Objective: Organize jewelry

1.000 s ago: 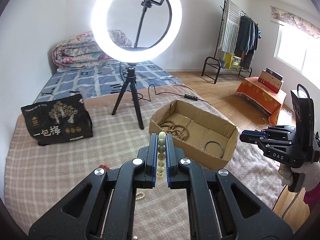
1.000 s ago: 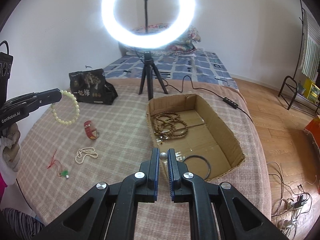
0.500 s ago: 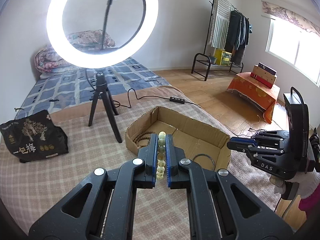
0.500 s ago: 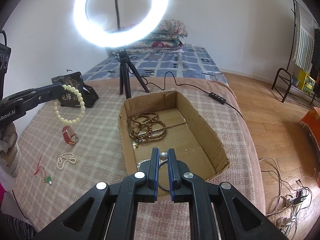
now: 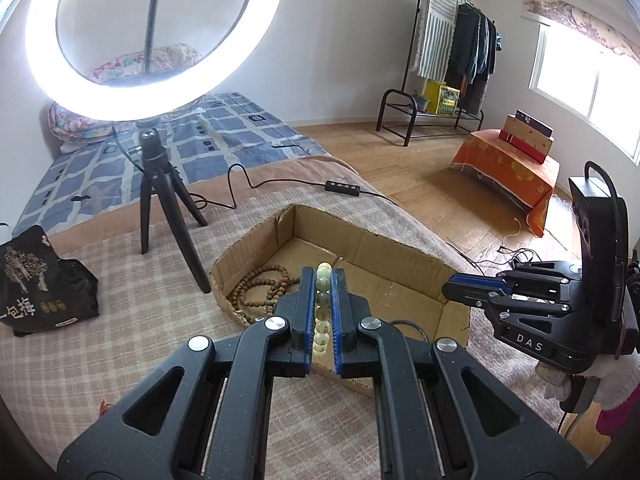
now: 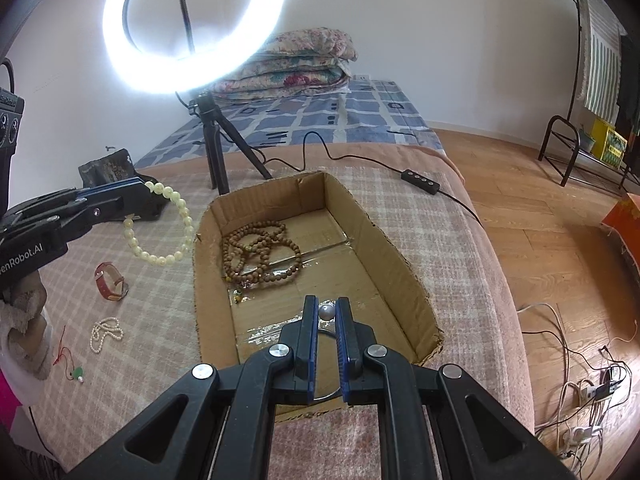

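Glossy cream bead bracelet [image 6: 168, 228] — matt corrugated cardboard box [image 6: 400, 264], checked woven blanket [image 6: 152, 320]

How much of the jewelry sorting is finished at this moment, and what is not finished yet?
Done: the brown bead necklace and a dark ring lie in the cardboard box. In hand: the left gripper grips the pale bead bracelet; the right gripper pinches a small pearl-like piece. Left on the blanket: the red watch, the small pearl strand and the red-cord pendant.
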A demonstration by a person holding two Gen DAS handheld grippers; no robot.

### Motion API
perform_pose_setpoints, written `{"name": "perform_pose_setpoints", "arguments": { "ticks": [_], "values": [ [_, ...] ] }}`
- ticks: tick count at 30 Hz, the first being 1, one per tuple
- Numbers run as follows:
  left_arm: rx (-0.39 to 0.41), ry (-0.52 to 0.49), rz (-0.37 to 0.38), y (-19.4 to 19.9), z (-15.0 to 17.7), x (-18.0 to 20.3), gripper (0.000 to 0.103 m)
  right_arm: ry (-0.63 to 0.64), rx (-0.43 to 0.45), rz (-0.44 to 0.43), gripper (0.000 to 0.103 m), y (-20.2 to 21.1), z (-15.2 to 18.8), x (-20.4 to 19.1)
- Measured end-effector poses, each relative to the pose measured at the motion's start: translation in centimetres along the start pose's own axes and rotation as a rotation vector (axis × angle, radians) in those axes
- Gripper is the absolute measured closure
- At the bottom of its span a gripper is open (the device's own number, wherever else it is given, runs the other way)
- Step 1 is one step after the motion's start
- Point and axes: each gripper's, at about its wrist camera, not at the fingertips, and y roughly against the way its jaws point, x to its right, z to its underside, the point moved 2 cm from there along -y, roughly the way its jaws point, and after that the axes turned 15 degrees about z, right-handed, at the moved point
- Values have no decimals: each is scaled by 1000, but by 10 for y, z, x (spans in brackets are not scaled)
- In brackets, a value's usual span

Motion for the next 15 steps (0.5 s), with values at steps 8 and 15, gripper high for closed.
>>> {"name": "perform_pose_setpoints", "arguments": {
  "ticks": [8, 15],
  "values": [
    [-29, -3, -7, -19, 2, 1, 98, -7, -24, 7, 97, -17, -1, 4],
    [-45, 0, -18, -23, 3, -1, 98, -23, -29, 7, 75, -22, 2, 5]
  ]
}}
